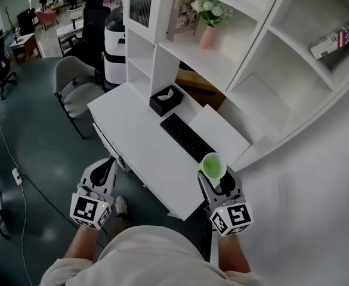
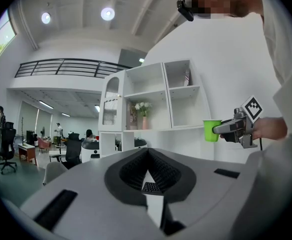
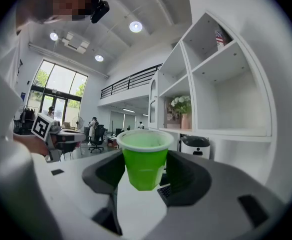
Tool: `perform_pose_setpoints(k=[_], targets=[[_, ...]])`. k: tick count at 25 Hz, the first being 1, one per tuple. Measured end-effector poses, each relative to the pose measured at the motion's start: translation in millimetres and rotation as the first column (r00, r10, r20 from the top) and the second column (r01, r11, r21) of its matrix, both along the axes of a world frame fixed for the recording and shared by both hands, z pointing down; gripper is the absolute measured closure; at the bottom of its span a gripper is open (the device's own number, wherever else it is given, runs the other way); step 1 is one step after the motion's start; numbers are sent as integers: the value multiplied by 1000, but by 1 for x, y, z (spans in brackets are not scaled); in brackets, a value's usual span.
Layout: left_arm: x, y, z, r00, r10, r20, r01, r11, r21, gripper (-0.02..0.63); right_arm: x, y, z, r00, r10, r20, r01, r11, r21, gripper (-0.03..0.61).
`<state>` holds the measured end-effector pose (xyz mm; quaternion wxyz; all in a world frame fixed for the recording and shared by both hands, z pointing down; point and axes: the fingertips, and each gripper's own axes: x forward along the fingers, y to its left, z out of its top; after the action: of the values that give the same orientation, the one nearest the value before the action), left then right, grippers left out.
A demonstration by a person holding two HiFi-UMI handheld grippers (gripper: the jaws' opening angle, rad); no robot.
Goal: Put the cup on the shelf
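One cup [image 3: 145, 159], green, upright, mouth up, pinched between the jaws of my right hand-held gripper [image 1: 217, 174]; the jaws stand fairly wide apart but press on its sides, so it's gripped. It hangs in the air over the front right corner of the surface [image 1: 138, 142], just past the near end of the keyboard [image 1: 189, 139], touching neither.

The shelf [image 1: 263, 70] lies ahead and to the right of the cup. In the right gripper view its nearest board runs at about rim height, off to the right, well apart from the cup. The open compartments there look bare; the flower vase [image 1: 208, 36] sits in one further left.

My left hand-held gripper [image 1: 104, 170] is low on the other side, off the surface edge, jaws together, nothing in them. It's well away from the shelf, so the right one is the nearer.

My guess is the move is forward, up and right, keeping the cup's axis vertical.
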<state>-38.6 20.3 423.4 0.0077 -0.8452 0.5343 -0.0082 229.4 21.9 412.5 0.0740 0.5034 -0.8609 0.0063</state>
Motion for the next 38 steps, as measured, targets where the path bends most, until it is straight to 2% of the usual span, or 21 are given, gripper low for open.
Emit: perform_pose_setpoints(k=[13, 22, 29, 38], targets=[[-60, -128, -2, 994, 113, -2, -113, 994, 0, 614, -54, -115, -11, 993, 114, 9, -115, 993, 12, 314], [-95, -190, -2, 978, 208, 14, -208, 978, -13, 614, -77, -184, -24, 980, 197, 27, -197, 980, 7, 314], [-98, -214, -7, 975, 223, 9, -223, 974, -23, 614, -80, -229, -39, 981, 194, 6, -194, 981, 4, 314], [-95, -233, -5, 983, 181, -11, -181, 983, -25, 614, -63, -286, -71, 986, 167, 21, -167, 986, 23, 314]])
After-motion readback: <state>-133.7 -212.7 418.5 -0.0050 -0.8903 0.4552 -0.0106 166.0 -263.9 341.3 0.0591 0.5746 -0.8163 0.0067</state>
